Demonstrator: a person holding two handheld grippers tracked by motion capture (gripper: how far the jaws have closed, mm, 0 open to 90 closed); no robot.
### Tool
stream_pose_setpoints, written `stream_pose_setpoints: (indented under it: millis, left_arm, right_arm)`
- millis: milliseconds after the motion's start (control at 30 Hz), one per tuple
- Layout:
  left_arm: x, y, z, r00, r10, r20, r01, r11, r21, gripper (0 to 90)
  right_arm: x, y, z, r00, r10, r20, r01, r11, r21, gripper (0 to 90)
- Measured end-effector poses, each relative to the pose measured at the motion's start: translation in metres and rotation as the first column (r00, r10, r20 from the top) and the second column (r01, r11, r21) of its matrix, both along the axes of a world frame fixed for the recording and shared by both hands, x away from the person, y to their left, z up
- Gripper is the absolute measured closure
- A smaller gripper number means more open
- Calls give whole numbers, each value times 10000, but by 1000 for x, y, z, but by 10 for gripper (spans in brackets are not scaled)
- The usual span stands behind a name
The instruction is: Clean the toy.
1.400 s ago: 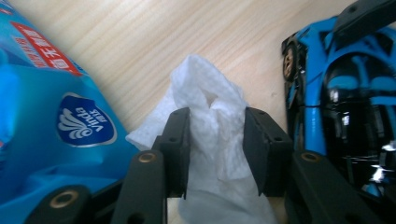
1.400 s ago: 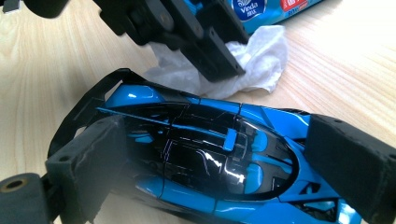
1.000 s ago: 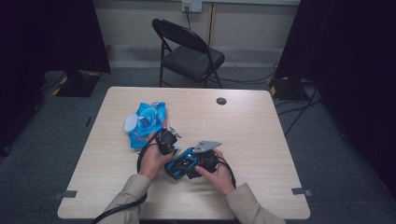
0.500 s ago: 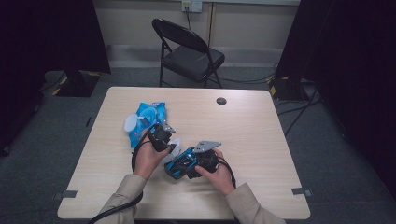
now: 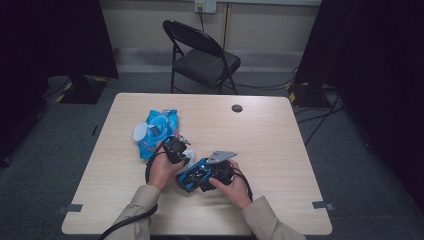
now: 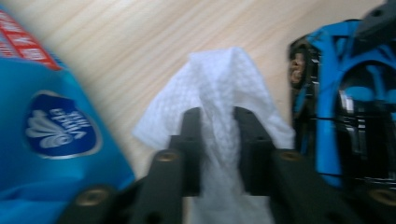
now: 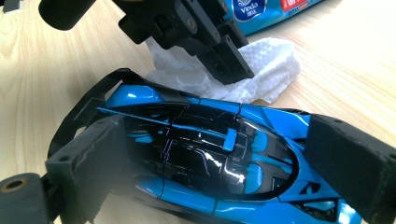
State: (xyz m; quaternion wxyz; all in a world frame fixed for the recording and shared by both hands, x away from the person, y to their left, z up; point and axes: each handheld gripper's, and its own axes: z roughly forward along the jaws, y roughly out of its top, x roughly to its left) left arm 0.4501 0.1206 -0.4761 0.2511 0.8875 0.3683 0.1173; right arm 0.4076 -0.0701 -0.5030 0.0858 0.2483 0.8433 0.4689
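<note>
Toy car [image 7: 205, 163], blue and black, sits low over the near middle of the table [image 5: 280, 135], clamped across its body by the right gripper [image 7: 224, 172], one jaw on each side. Just left of it the left gripper [image 6: 218, 135] is pinching a white wipe [image 6: 219, 88] between its jaws, the wipe right beside the car's nose. The blue wipes pack [image 5: 156, 131] lies a bit farther left, close to the wipe. A folding chair [image 5: 202, 55] stands past the far edge.
</note>
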Motion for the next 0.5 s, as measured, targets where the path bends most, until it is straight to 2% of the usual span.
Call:
stream_pose_setpoints:
  millis: [33,100,167,300,333,367,400,433,467,500]
  left_arm:
    - [0,0,0,10000,0,0,0,10000,0,818]
    - [-1,-3,3,9999,-120,-13,121,9995,305,847]
    - [-1,-3,4,9999,-107,-40,108,9996,270,857]
    - [-4,1,16,9996,-226,-139,220,9989,-418,860]
    - [-6,4,25,9995,-294,-104,285,9968,-748,860]
    - [-6,4,25,9995,-294,-104,285,9968,-748,860]
    - [-8,8,33,9994,-322,-87,311,9942,-1033,860]
    - [-8,8,33,9994,-322,-87,311,9942,-1033,860]
    - [-9,12,41,9989,-445,-116,426,9906,-1300,860]
    - [-9,12,41,9989,-445,-116,426,9906,-1300,860]
  right_arm:
    - [0,0,0,10000,0,0,0,10000,0,58]
    - [0,0,0,10000,1,1,-1,10000,0,58]
    - [0,0,0,10000,-1,-1,1,10000,1,58]
    - [0,0,0,10000,0,-4,0,10000,3,58]
    - [0,0,0,10000,2,0,-2,10000,6,58]
    - [0,0,0,10000,2,0,-2,10000,6,58]
    - [0,0,0,10000,-1,-2,1,10000,5,58]
    - [0,0,0,10000,-1,-2,1,10000,5,58]
    - [0,0,0,10000,-1,-3,1,10000,8,58]
    - [0,0,0,10000,-1,-3,1,10000,8,58]
